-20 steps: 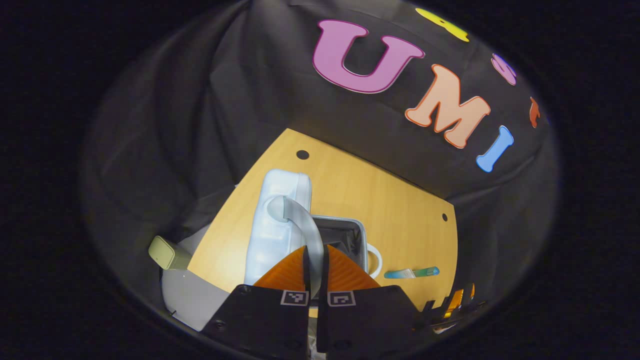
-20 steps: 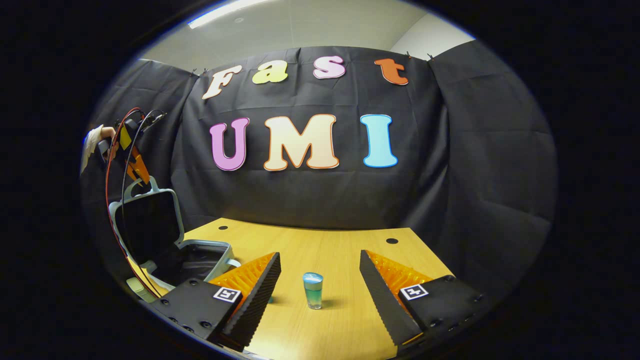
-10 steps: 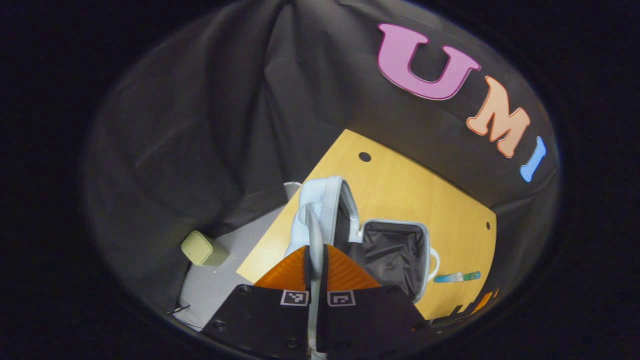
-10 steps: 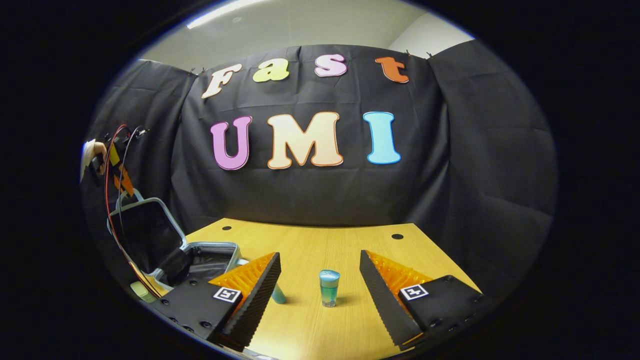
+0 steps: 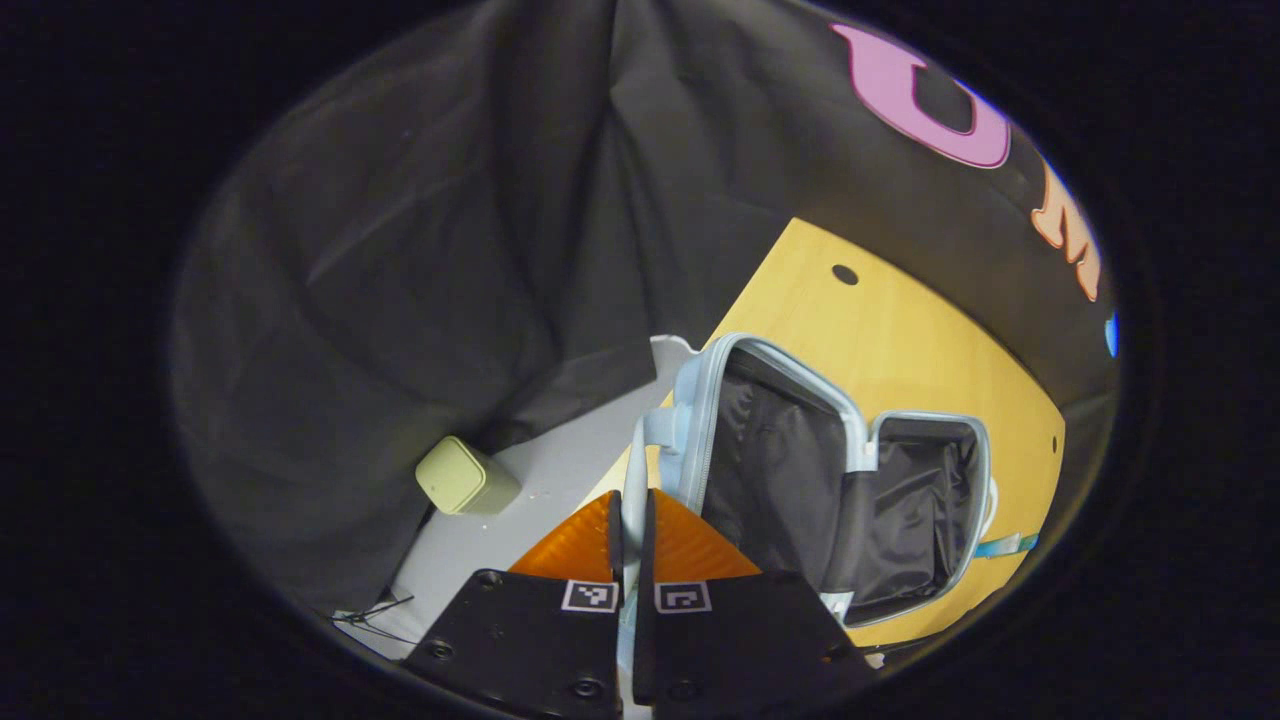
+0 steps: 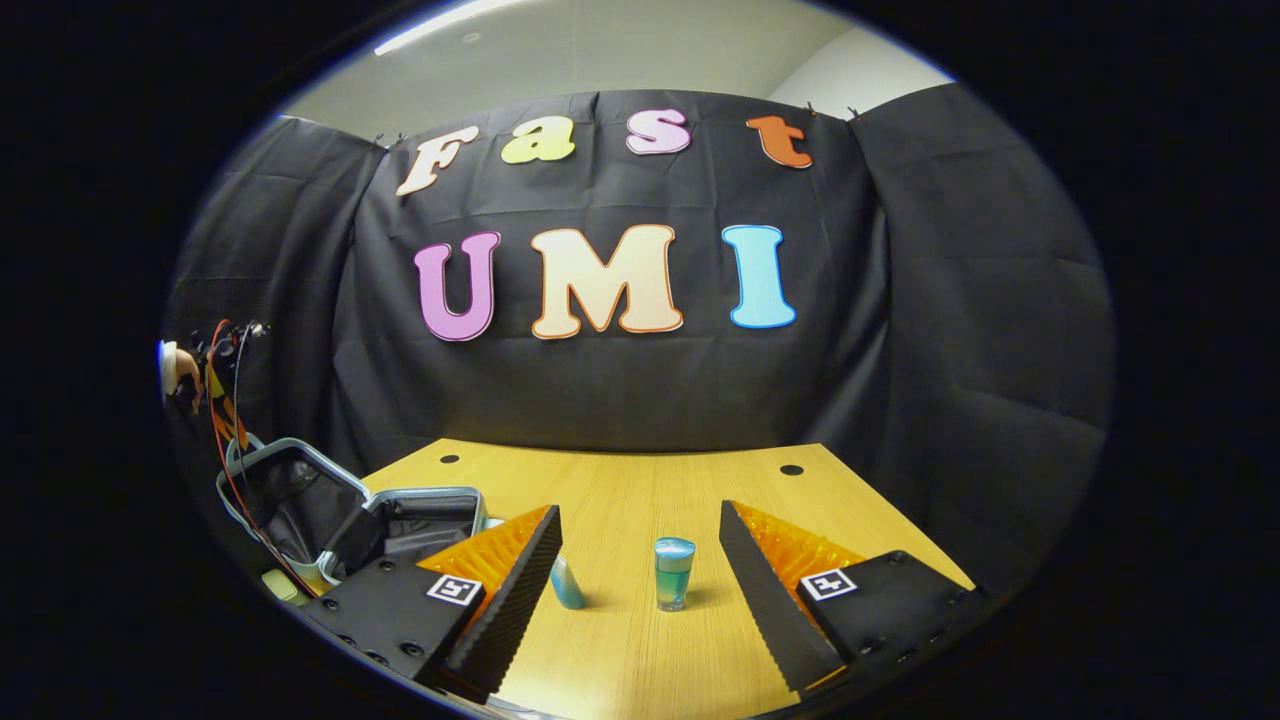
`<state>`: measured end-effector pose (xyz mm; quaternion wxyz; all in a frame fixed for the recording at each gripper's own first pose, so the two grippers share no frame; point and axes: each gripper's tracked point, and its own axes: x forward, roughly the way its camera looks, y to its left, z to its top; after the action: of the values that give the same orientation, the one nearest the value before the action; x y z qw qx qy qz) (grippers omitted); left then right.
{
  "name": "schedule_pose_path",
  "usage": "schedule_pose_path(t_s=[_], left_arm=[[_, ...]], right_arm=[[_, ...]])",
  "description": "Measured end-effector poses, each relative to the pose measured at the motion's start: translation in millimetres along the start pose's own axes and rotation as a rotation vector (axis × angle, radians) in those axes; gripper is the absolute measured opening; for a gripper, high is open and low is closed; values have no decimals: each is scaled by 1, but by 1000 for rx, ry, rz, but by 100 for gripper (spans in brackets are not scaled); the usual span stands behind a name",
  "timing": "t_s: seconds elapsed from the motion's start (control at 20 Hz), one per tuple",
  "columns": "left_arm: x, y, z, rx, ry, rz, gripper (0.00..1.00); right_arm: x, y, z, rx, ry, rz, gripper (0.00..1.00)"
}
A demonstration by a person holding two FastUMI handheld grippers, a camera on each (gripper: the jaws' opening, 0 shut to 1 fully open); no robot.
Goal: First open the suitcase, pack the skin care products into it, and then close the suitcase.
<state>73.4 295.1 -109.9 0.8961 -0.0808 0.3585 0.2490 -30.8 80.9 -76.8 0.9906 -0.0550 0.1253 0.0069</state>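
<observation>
Suitcase (image 5: 830,480) is lying open at the table's (image 6: 640,500) left edge, dark fabric lining showing. Left gripper (image 5: 630,520) is pinching its handle (image 5: 632,470); right gripper (image 6: 640,570), fingers spread, is framing an upright bottle (image 6: 673,572).

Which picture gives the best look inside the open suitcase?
The left gripper view: the suitcase lies open close up, its dark lining showing in both halves. The right gripper view has it small at the left edge, partly behind the right tool.

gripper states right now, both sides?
Left gripper: shut on the suitcase handle.
Right gripper: open, holding nothing, small bottle ahead between its fingers.
</observation>
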Motion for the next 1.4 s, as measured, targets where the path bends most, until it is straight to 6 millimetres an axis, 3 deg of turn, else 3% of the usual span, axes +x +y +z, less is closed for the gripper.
schedule_pose_path(t_s=[0.25,0.5,0.6,0.65,0.7,0.75,0.95,1.1,1.15,1.25,1.4], left_arm=[[45,17,-38,-90,77,-6,0],[65,21,-58,-143,135,-6,0],[71,21,-63,-145,132,5,9],[68,18,-64,-147,127,-3,5],[65,12,-65,-149,123,-16,40],[55,8,-66,-152,106,-30,36],[11,-24,-50,-65,-37,-71,100],[-45,-67,-42,10,-154,-148,96],[-66,-82,-48,34,-180,-177,96],[-102,-118,-68,76,-199,-229,96],[-127,-183,-108,96,-199,-295,96]], right_arm=[[0,6,0,4,8,9,99],[0,10,-1,-2,19,10,98],[0,7,-2,-10,24,5,99],[0,6,-4,-8,27,3,99],[1,5,-5,-6,31,2,99],[1,5,-7,-5,36,3,99],[2,0,-12,-9,44,3,99],[3,-7,-15,3,55,15,99],[5,-10,-15,12,58,23,99],[10,-16,-17,27,68,44,99],[23,-30,-21,32,90,99,99]])
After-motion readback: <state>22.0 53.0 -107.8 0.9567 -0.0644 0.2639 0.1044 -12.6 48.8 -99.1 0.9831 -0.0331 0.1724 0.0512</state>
